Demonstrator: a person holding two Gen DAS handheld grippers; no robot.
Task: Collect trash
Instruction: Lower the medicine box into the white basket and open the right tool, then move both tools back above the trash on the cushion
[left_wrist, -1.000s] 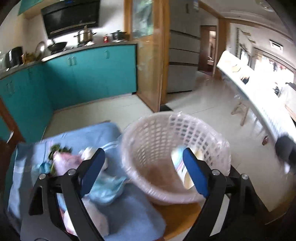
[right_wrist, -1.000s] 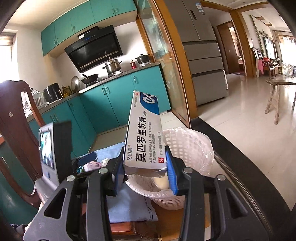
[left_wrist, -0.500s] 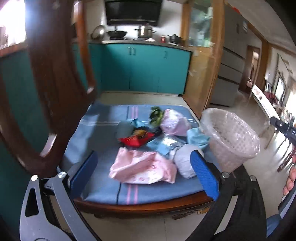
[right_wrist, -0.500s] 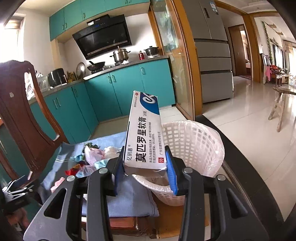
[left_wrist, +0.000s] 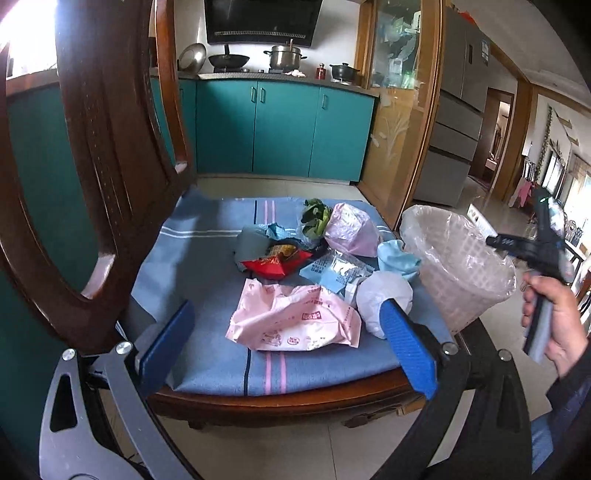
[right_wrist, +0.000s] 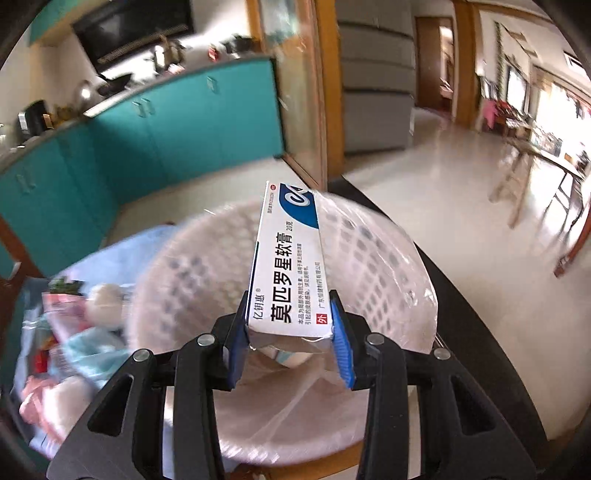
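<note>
Here the left tongs (left_wrist: 284, 354) stand wide with nothing between the blue pads; the jaws have just been opening. They hang before a wooden chair whose seat carries a blue striped cloth (left_wrist: 207, 280). On the cloth, from left to right, lie a red snack wrapper (left_wrist: 273, 264), a crumpled pink plastic bag (left_wrist: 295, 321), a bunch of green leaves (left_wrist: 314, 218), a printed clear packet (left_wrist: 332, 269), a pale pink bag (left_wrist: 351, 230) and a white wad (left_wrist: 384, 295). Just beside them on the right stands the round white lattice basket (left_wrist: 458, 266), lined with thin clear plastic. Only this view shows the person's right hand (left_wrist: 557, 317) on its handle.

The right view, blurred at its edges, shows the right tongs (right_wrist: 291, 338) closed on a white and blue cardboard medicine box (right_wrist: 288, 266). Its long axis points away from the camera, over the basket's (right_wrist: 192, 280) opening, and the pads press its near end.
</note>
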